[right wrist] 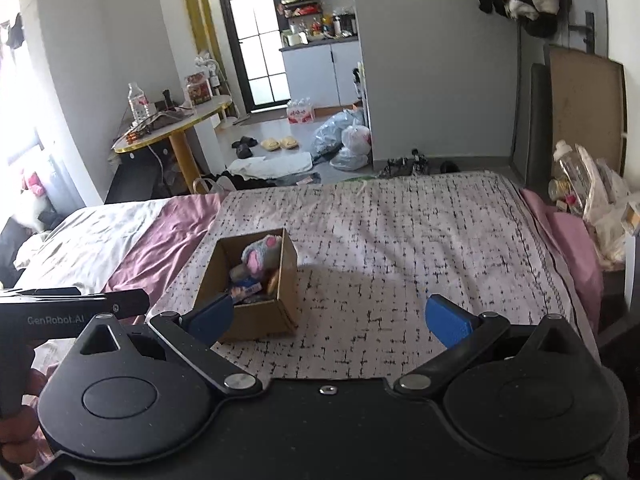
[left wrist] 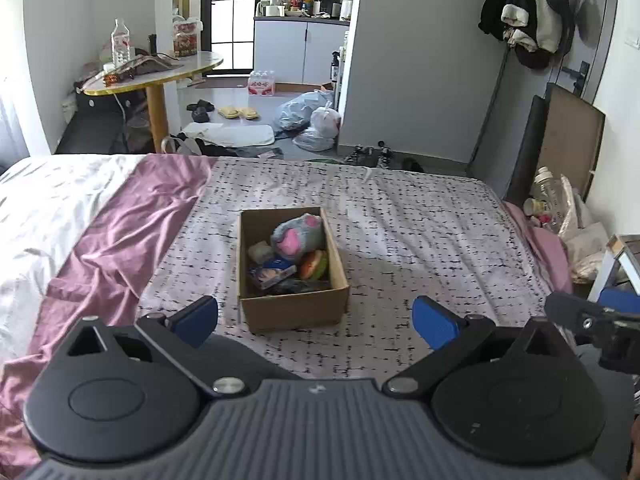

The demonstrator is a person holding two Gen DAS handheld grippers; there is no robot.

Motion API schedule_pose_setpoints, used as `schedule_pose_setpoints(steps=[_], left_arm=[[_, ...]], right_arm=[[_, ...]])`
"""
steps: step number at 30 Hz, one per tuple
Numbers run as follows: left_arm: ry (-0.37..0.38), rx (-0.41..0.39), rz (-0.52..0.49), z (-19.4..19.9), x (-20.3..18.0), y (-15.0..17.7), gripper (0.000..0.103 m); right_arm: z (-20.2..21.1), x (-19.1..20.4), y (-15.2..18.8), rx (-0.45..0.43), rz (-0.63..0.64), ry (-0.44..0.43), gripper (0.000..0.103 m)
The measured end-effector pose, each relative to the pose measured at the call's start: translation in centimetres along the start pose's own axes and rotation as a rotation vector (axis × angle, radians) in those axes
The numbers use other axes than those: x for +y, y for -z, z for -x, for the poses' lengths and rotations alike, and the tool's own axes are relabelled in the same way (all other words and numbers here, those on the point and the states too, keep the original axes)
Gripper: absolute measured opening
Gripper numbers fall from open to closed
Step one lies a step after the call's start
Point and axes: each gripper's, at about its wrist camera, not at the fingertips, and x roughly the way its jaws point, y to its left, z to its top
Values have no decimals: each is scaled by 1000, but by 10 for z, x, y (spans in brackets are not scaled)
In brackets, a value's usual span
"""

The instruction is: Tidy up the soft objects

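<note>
Mauve fabric [left wrist: 132,216] lies rumpled along the left of the bed, between a white sheet [left wrist: 44,208] further left and the black-flecked pale cover [left wrist: 420,240] that fills the middle and right. On that cover stands an open cardboard box [left wrist: 294,312], roughly central in the left wrist view and left of centre in the right wrist view. Inside it, a grey-and-pink plush toy [left wrist: 298,236] sits toward the far end, a round orange-and-green soft item [left wrist: 314,265] rests against the right wall, and a blue printed packet [left wrist: 274,272] lies near the front left. The left gripper [left wrist: 316,320] hovers just short of the box, its blue pads [left wrist: 196,320] spread wide and holding nothing. The right gripper [right wrist: 330,320] is likewise spread and empty; its left pad [right wrist: 212,314] overlaps the box's near corner in view, though contact cannot be judged. At far right, beyond the bed edge, stand a clear bottle [right wrist: 572,168] and plastic bags [right wrist: 608,216].
</note>
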Motion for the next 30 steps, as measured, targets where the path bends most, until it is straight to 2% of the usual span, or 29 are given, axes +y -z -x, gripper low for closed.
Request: schedule_pose_setpoints(steps=[6, 13, 30], left_arm=[[-6, -7, -28, -1, -6, 5, 103], [-11, -7, -13, -4, -3, 8, 103], [1, -9, -3, -2, -1, 10, 103]], right_arm=[[-1, -5, 3, 1, -5, 12, 103], [-5, -6, 6, 23, 0, 14, 103], [-1, -1, 4, 18, 13, 1, 103]])
